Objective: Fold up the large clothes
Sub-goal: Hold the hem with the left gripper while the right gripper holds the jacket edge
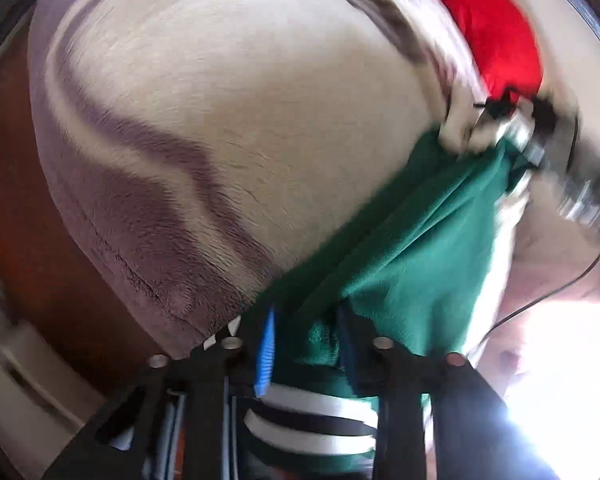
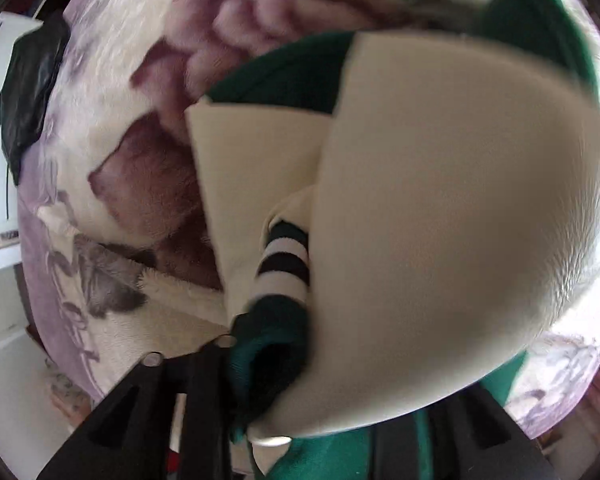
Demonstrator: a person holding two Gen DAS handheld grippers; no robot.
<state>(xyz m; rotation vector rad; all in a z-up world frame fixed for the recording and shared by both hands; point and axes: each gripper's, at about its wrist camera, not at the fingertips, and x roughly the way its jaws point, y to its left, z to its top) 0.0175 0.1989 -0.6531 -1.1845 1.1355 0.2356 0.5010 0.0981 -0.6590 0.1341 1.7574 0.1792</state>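
Plush blanket, cream with mauve swirls, covers the bed and fills most of the left wrist view; frame is motion-blurred. Left gripper has its jaws clenched on the green garment, whose striped black-and-white cuff sits bunched just behind the blue finger pad. Green cloth stretches tight from the jaws up to the right gripper, blurred near the blanket's right edge. Red fabric lies beyond it at the far edge.

Right wrist view: same blanket, here showing a mauve flower print. Right gripper is mostly buried in cloth; jaws grip the garment at a green striped cuff. Cream panel of the garment drapes over the right side. Dark bag sits at the bed's left edge.
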